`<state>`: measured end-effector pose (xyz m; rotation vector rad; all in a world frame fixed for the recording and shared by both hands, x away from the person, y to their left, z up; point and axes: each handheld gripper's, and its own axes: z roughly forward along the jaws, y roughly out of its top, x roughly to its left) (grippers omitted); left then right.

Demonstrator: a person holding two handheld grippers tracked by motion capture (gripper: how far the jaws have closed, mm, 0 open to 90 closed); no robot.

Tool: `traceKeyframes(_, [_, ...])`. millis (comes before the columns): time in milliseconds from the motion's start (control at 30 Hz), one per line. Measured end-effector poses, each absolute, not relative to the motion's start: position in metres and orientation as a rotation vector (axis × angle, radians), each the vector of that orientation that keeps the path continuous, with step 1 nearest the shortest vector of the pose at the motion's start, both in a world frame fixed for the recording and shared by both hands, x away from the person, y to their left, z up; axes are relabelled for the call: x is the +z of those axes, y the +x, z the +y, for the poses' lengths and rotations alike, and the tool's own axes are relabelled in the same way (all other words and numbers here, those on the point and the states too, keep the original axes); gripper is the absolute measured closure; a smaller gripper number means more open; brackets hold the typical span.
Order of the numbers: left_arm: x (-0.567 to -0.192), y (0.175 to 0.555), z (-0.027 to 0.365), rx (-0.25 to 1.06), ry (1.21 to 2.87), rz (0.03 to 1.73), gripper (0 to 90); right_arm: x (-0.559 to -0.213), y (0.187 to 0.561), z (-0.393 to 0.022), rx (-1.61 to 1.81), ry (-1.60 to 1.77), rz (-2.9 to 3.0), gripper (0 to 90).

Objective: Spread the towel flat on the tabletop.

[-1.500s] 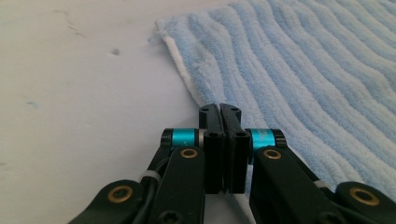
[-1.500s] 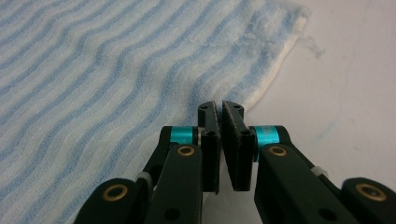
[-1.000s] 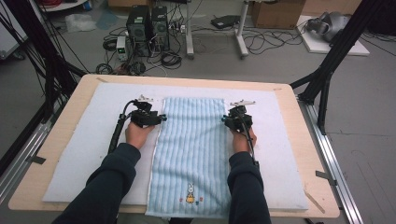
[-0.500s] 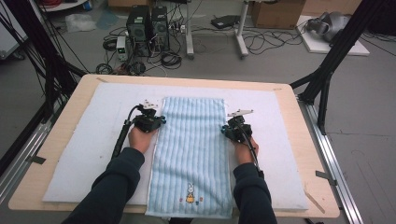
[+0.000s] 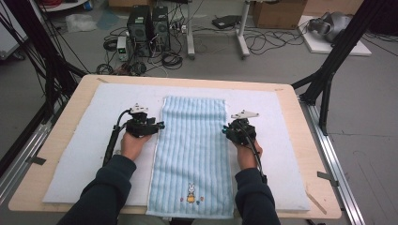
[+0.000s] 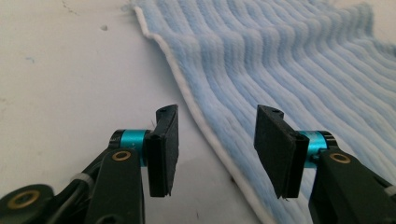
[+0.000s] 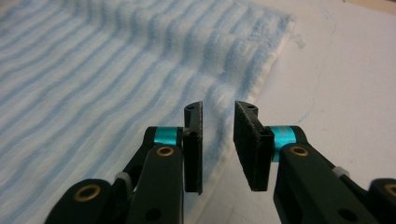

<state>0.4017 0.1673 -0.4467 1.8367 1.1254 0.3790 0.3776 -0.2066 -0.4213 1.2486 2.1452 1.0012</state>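
A light-blue striped towel (image 5: 192,157) lay flat, lengthwise down the middle of a white mat (image 5: 89,154) on the wooden table (image 5: 305,140). The left gripper (image 6: 217,142) straddled the towel's white-hemmed left edge, its jaws having just been opening, pads clear of the cloth. The right gripper (image 7: 218,140) stood over the right edge, jaws narrowly apart after opening, gripping nothing. Bare mat flanked both long edges.

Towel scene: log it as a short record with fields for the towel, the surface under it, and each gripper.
towel: light blue striped towel spread flat, long side running away from the person, small rabbit motif near the close end
surface: white mat on a wooden table
left gripper: jaws have just been opening, apart astride the towel's white hem, pads not pressing
right gripper: jaws have just been opening, apart over the towel's right edge, nothing pinched
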Motion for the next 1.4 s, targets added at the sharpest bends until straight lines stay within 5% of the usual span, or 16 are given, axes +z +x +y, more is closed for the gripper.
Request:
traceKeyframes(400, [-0.447, 0.327, 0.174, 0.337, 1.853, 0.989, 49.0, -0.429, 0.297, -0.221, 1.115, 1.171, 2.231, 60.5])
traceKeyframes(600, [-0.448, 0.299, 0.171, 0.33, 1.9, 0.97, 45.6, -0.433, 0.267, -0.223, 1.085, 1.142, 2.261, 62.6])
traceKeyframes(767, [-0.447, 0.28, 0.169, 0.309, 1.945, 0.924, 58.7, -0.436, 0.253, -0.219, 1.09, 1.129, 2.292, 67.2])
traceKeyframes(1000, [-0.451, 0.272, 0.163, 0.277, 2.012, 0.896, 64.3, -0.441, 0.254, -0.21, 1.084, 1.117, 2.341, 68.4])
traceKeyframes(1167, [-0.451, 0.266, 0.157, 0.308, 2.067, 0.832, 86.0, -0.444, 0.259, -0.205, 1.041, 1.108, 2.386, 76.8])
traceKeyframes(1233, [-0.451, 0.264, 0.158, 0.299, 2.064, 0.851, 87.6, -0.444, 0.259, -0.205, 1.045, 1.114, 2.401, 85.8])
traceKeyframes(1400, [-0.449, 0.256, 0.162, 0.257, 2.071, 0.849, 88.0, -0.439, 0.258, -0.203, 1.01, 1.124, 2.449, 87.8])
